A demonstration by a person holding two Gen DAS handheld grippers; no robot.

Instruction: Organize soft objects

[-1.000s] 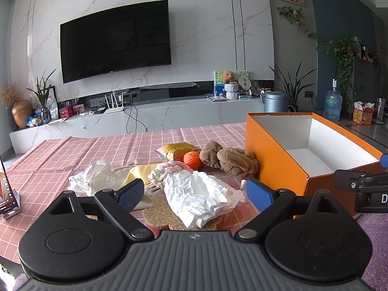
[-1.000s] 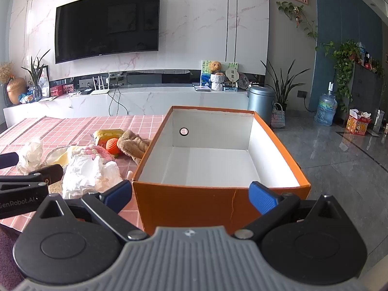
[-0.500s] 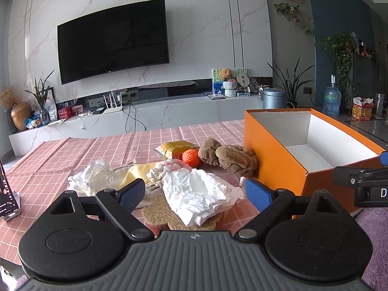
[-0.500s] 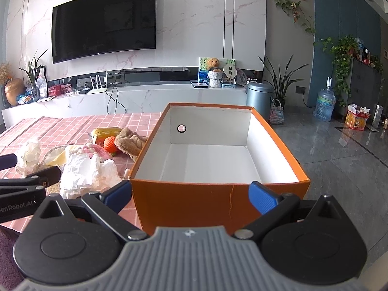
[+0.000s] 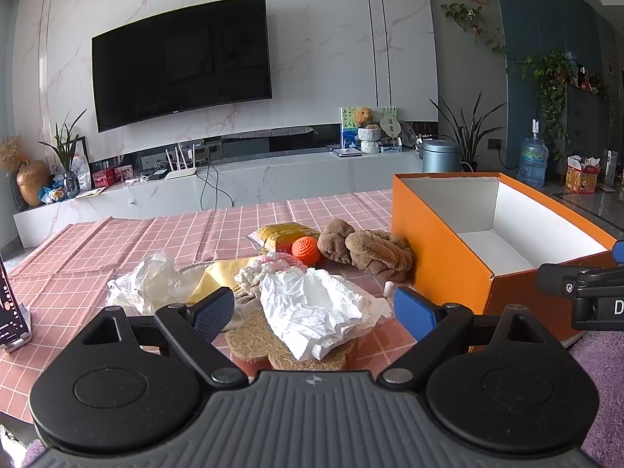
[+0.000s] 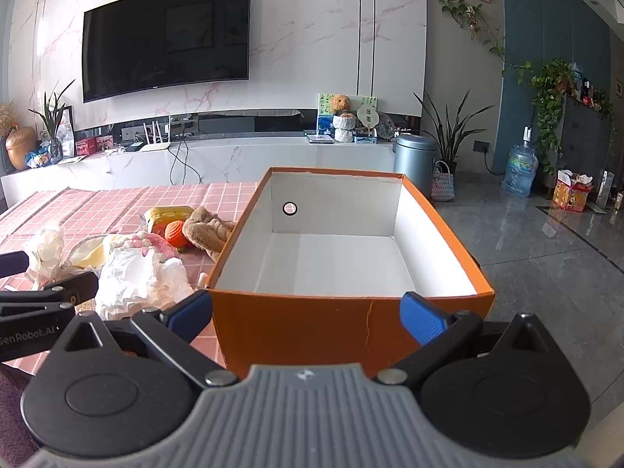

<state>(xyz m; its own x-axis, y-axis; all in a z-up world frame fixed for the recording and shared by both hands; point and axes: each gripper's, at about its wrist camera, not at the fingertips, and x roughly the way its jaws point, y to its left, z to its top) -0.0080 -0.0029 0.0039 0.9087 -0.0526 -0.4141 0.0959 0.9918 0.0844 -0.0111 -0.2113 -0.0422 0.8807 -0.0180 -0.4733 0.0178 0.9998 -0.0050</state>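
An open orange box (image 5: pixel 440 249) with a white, empty inside stands at the table's right end; it fills the right wrist view (image 6: pixel 351 323). Left of it lies a pile of soft things: a brown plush toy (image 5: pixel 370 249), an orange knitted ball (image 5: pixel 306 249), a yellow packet (image 5: pixel 282 232), a pink-white knitted piece (image 5: pixel 269 269), crumpled white plastic bags (image 5: pixel 312 308) and a coir pad (image 5: pixel 265 343). My left gripper (image 5: pixel 314 310) is open and empty, just before the white bag. My right gripper (image 6: pixel 306 314) is open and empty, before the box's near wall.
The table wears a pink checked cloth (image 5: pixel 156 241). A phone on a stand (image 5: pixel 9 319) sits at its left edge. A purple rug (image 5: pixel 600 370) lies below right. Behind are a TV wall, a low white cabinet and plants.
Both views have shifted slightly; the scene sits a little lower and the grippers seem raised a touch. Both stay open and nothing on the table has moved.
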